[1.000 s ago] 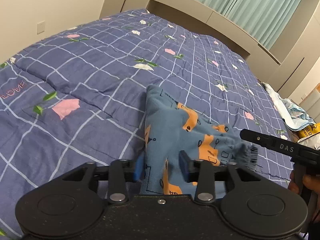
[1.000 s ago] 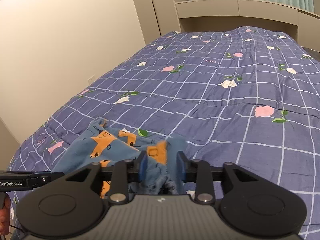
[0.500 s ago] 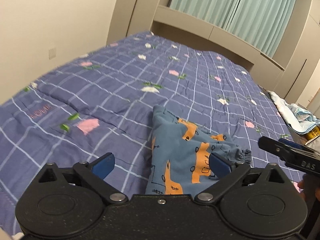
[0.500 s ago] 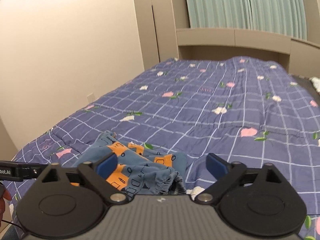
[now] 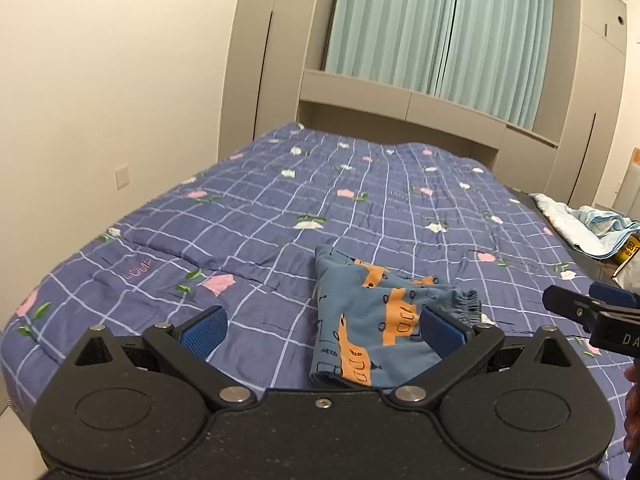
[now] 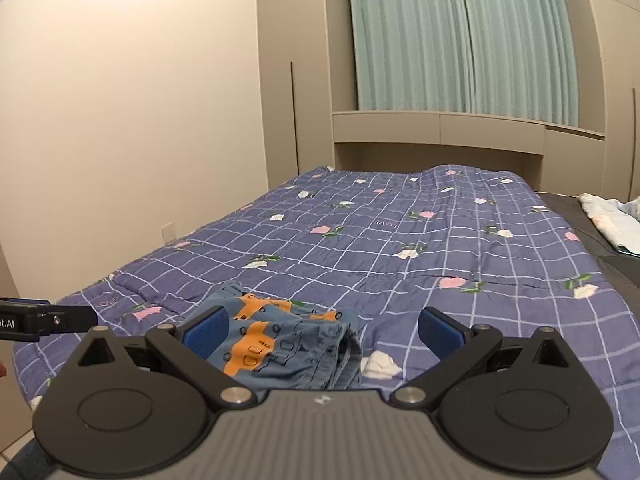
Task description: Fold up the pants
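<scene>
Small blue pants (image 5: 372,320) with an orange print lie folded in a compact bundle on the purple checked bedspread (image 5: 280,216), near the bed's front edge. My left gripper (image 5: 322,326) is open, drawn back above the bundle, its blue pads wide apart and touching nothing. In the right wrist view the pants (image 6: 280,340) sit low in the middle, elastic waistband at the right. My right gripper (image 6: 322,326) is open too, clear of the cloth. Each gripper's tip shows at the edge of the other's view.
A crumpled pale blue and white cloth (image 5: 588,228) lies off the bed's right side beside a yellow can (image 5: 630,250). A beige headboard shelf (image 6: 440,128) and teal curtains stand behind the bed. A wall runs along the left.
Both grippers let go of the pants, opened wide and pulled back and upward. The pants dropped into a folded bundle on the bedspread.
</scene>
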Available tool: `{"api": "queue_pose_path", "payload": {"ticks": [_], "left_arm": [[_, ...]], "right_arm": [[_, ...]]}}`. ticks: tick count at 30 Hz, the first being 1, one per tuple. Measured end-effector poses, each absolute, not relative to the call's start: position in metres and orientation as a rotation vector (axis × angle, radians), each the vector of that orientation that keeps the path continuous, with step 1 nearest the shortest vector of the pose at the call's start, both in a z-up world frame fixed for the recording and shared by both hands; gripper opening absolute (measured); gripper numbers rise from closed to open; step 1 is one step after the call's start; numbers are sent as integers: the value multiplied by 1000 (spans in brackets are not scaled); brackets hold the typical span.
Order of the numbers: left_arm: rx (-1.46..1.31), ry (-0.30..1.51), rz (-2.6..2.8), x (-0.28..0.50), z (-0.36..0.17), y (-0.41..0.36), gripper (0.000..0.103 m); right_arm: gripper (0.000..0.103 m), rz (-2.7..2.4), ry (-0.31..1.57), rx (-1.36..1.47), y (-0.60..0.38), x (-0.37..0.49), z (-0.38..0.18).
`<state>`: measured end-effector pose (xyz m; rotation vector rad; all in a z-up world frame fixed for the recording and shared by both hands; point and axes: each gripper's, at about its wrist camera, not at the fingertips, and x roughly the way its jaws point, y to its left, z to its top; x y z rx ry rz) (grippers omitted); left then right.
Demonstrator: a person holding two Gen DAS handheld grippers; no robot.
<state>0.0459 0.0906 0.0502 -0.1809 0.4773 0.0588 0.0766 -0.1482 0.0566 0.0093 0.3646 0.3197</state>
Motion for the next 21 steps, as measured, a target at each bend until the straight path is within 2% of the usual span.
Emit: {"api": "queue_pose_path", "payload": {"ticks": [10,21], "left_arm": [[-143,391,43,-8,50,75,102],[-119,406,4,-33,25,64,102]], "right_arm": [[103,290,292,15,-154,10,52],[103,217,285,23,-163,-37,33]]}}
